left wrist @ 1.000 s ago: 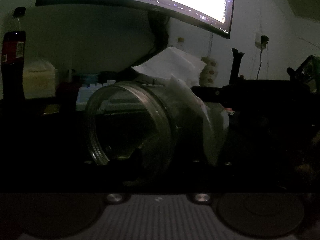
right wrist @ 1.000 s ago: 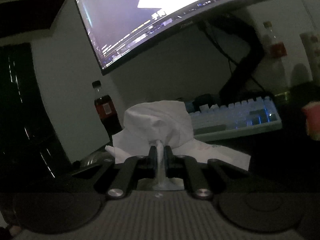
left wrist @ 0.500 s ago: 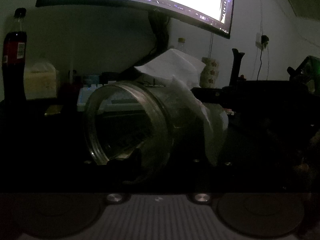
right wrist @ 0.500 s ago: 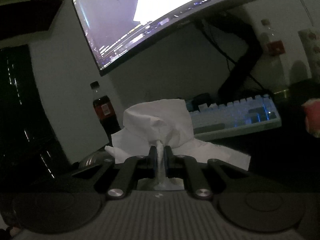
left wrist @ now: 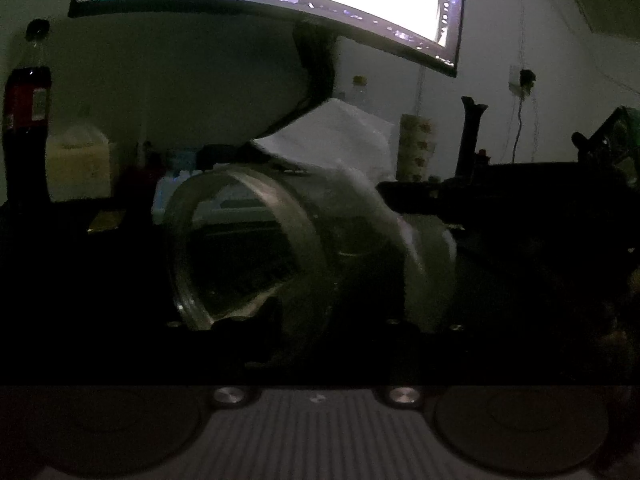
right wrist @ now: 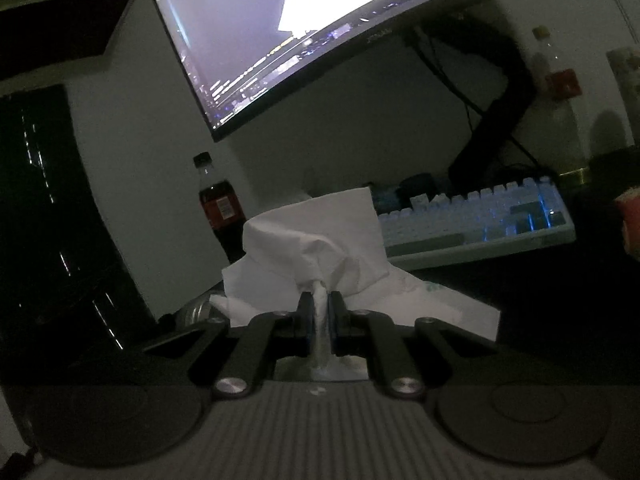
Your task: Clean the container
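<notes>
- Wiping is the step in hand, by my reading: the clear jar (left wrist: 304, 252) lies on its side, mouth toward the left of the left wrist view, with a white tissue (left wrist: 340, 140) draped over its wall.
- The left gripper (left wrist: 316, 320) appears to carry the jar between its fingers, but that view is too dark to tell their spread.
- The right gripper (right wrist: 319, 310) has its fingers pinched narrow on a twisted neck of the tissue (right wrist: 316, 240).
- Next, the tissue probably needs dragging around the wall or into the mouth, with the jar held steady.
- Behind, on the bench: a keyboard (right wrist: 476, 220), a cola bottle (right wrist: 220, 208), and a monitor (right wrist: 320, 32) above.
</notes>
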